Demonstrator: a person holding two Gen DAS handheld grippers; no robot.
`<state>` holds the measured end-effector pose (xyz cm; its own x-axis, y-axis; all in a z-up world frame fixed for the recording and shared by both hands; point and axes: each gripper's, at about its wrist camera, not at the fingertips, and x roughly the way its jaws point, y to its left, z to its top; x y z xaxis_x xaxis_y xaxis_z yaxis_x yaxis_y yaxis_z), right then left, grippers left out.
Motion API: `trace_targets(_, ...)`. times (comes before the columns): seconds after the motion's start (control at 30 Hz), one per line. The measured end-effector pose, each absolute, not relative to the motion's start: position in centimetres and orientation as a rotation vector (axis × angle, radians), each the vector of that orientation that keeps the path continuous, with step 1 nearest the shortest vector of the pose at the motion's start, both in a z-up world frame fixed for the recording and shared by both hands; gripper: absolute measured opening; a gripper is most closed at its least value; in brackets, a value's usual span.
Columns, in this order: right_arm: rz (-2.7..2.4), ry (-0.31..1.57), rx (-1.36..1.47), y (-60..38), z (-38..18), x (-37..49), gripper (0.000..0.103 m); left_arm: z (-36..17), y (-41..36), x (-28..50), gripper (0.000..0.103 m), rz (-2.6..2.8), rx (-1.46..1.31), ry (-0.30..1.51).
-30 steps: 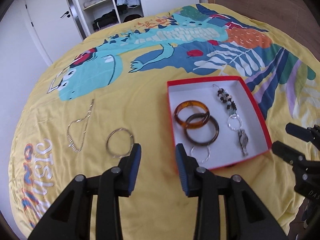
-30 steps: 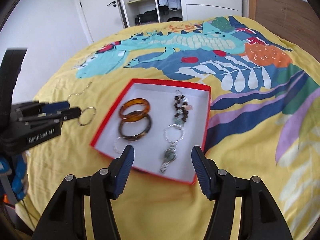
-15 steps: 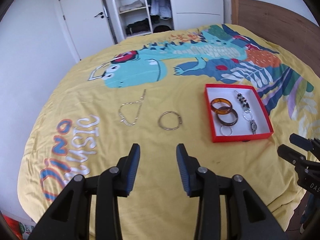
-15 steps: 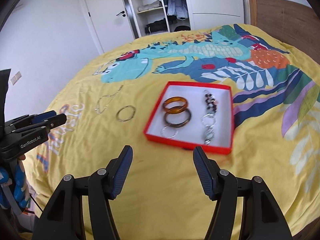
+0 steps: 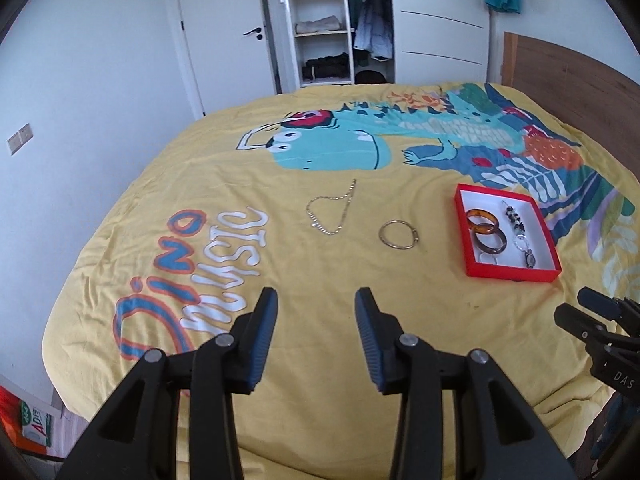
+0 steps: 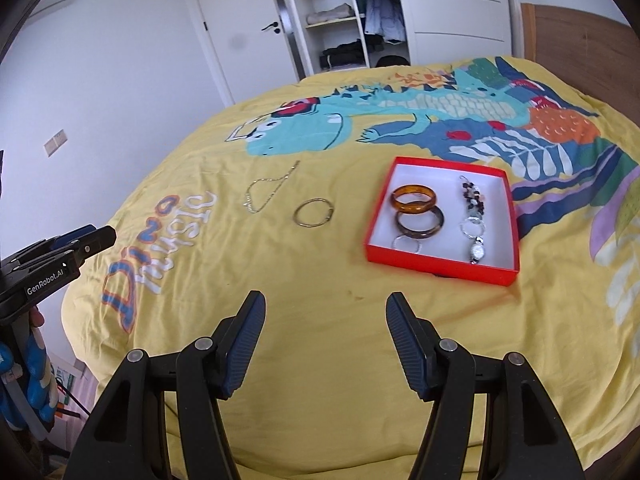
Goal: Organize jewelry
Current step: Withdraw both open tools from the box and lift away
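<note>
A red box [image 5: 514,272] [image 6: 440,265] with a white inside lies on the yellow bedspread. It holds two amber bangles [image 6: 414,199], a thin silver ring [image 6: 406,244], a beaded bracelet [image 6: 473,197] and a watch [image 6: 477,253]. A thin metal bangle [image 5: 398,234] [image 6: 314,212] and a silver chain necklace [image 5: 330,214] [image 6: 266,194] lie loose on the bedspread left of the box. My left gripper [image 5: 316,332] is open and empty, near the bed's front edge. My right gripper [image 6: 326,338] is open and empty, in front of the box.
The yellow dinosaur bedspread [image 5: 320,148] covers the whole bed. A wooden headboard [image 5: 568,76] stands at the right. A white door [image 5: 224,36] and an open wardrobe [image 5: 332,24] stand behind the bed. The floor drops off at the left.
Both grippers have pulled back and up from the box, so the whole bed now shows. The jewelry has not moved. Both stay open and empty.
</note>
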<state>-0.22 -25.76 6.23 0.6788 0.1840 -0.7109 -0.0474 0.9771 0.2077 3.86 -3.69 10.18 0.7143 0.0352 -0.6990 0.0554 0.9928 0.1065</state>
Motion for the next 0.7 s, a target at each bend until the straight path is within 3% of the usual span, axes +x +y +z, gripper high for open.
trace_targets(0.7, 0.160, 0.822, 0.071, -19.6, 7.2, -1.3, 0.062, 10.1, 3.1, 0.4, 0.039, 0.011, -0.010, 0.745)
